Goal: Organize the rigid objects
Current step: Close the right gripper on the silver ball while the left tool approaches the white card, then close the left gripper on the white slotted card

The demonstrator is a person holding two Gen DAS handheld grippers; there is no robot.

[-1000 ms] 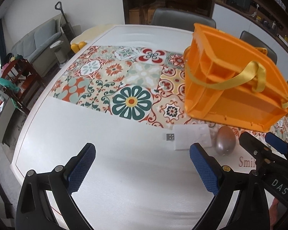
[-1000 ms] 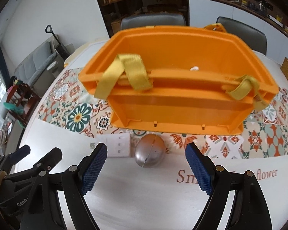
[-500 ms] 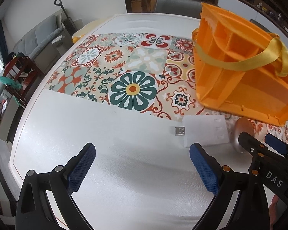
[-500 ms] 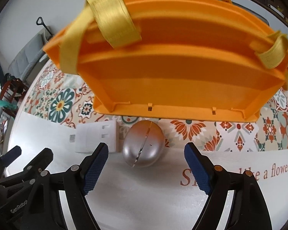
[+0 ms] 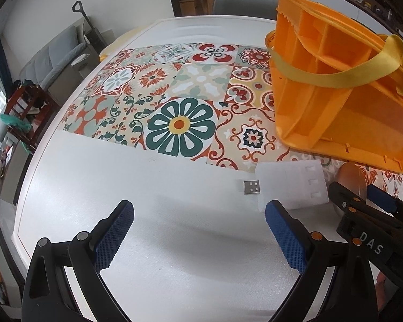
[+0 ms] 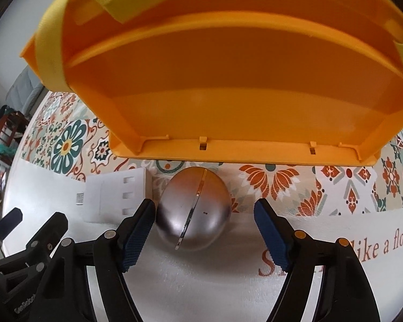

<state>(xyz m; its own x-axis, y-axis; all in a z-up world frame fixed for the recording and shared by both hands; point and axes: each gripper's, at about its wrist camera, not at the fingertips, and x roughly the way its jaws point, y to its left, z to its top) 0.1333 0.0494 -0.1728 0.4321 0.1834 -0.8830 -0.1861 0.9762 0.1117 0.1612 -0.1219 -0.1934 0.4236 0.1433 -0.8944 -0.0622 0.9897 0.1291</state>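
The right tongs, spread and just narrowing, are being lowered astride the silver egg-shaped object lying on the desk; its seam is running near-to-far, no pad pressing. The left tongs, spread and empty, are being held farther off, with the orange organiser beyond.

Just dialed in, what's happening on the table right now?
A person holds tongs in each hand. The right tongs have come down around the silver egg-shaped object, and their jaws have just been closing on it, though the pads don't press it yet. The left tongs hang open over the bare white table, holding nothing. The white USB adapter lies beside the egg, with the orange caddy behind.
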